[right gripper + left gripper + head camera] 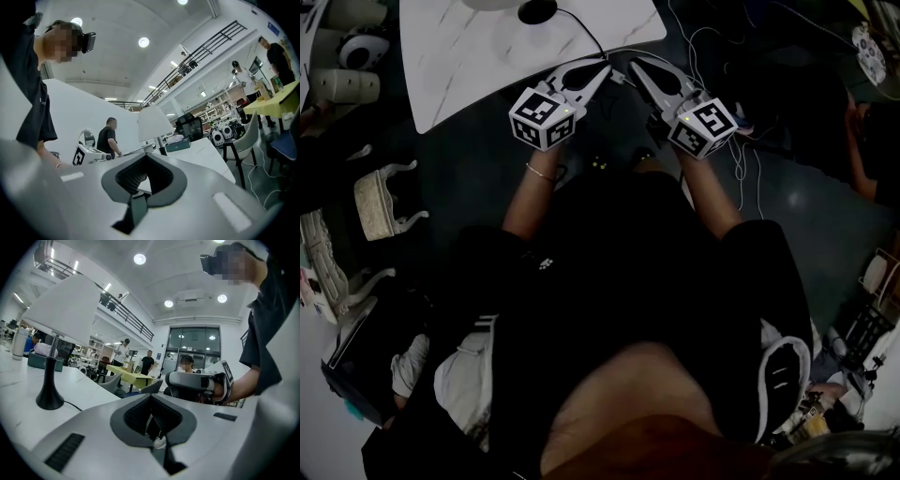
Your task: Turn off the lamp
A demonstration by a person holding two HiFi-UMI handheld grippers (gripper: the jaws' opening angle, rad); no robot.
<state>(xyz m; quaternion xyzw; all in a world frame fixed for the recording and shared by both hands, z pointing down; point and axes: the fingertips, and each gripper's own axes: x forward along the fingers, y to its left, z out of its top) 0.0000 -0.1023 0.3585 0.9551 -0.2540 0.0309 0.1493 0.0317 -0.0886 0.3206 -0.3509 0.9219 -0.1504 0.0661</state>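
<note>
Grippers, count: two. My left gripper (602, 70) and my right gripper (637, 67) are held side by side at the near edge of the worktop, their tips close but apart.
Left jaws: clenched, pads together, nothing between them.
Right jaws: clenched, empty.
Marker cubes, count: two, one per gripper. The left cube (542, 118) and the right cube (705, 127) are white with black square patterns.
Lamp, count: one table lamp with a white conical shade, thin stem and round black base (65, 315). It stands upright on the worktop beyond my jaws, touched by neither gripper.
Worktop, count: one white marble-patterned worktop (478, 56).
Cable, count: one black cable (586, 33), running from the lamp base toward my left gripper's tips.
Bracelet, count: one thin bracelet (542, 173) on my left wrist.
</note>
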